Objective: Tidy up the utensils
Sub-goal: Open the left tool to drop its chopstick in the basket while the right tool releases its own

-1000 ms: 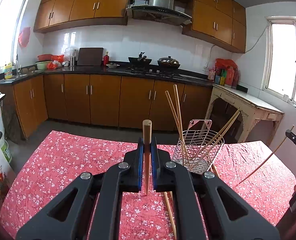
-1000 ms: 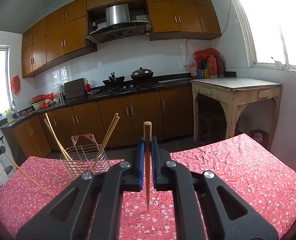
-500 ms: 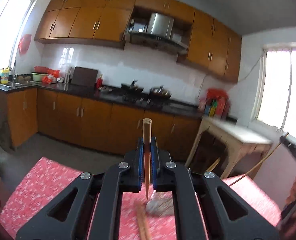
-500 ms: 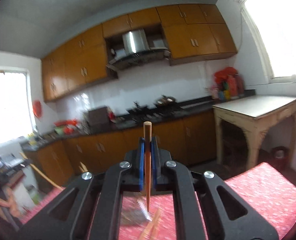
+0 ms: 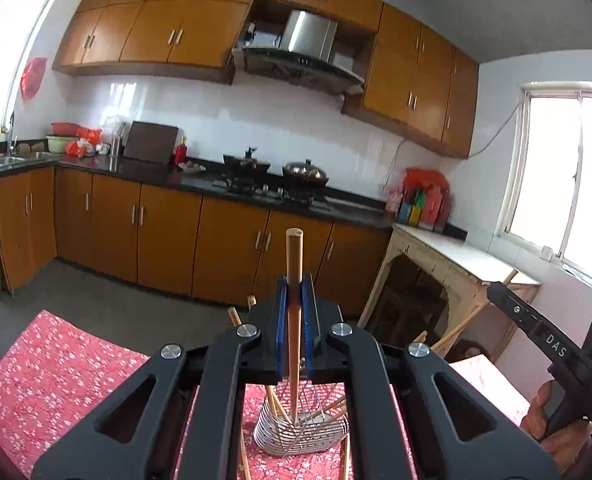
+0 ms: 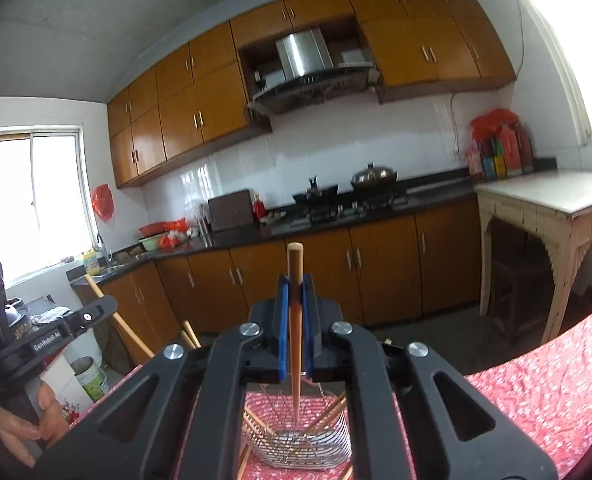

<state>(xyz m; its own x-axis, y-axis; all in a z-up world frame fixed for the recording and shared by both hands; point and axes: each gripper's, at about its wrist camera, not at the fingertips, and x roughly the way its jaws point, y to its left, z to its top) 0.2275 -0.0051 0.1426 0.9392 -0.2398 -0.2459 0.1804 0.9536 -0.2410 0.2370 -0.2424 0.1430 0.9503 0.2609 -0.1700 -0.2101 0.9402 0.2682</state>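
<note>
My left gripper (image 5: 294, 292) is shut on a wooden chopstick (image 5: 294, 320) held upright, its lower tip pointing down into the wire utensil basket (image 5: 301, 434). My right gripper (image 6: 294, 292) is shut on another wooden chopstick (image 6: 295, 320), also upright, its tip over the same wire basket (image 6: 299, 444). The basket stands on the red flowered tablecloth (image 5: 56, 376) and holds several chopsticks leaning outward. The right gripper's body also shows in the left wrist view (image 5: 543, 336), and the left gripper's body in the right wrist view (image 6: 44, 336).
More chopsticks lie on the cloth beside the basket (image 5: 244, 456). Kitchen cabinets and a stove counter (image 5: 256, 188) stand beyond the table. A pale side table (image 6: 543, 200) stands at the right. A bucket (image 6: 92, 376) sits on the floor at the left.
Both grippers have risen and moved in over the basket from opposite sides, each still holding its chopstick. The basket now lies directly below both sets of fingers.
</note>
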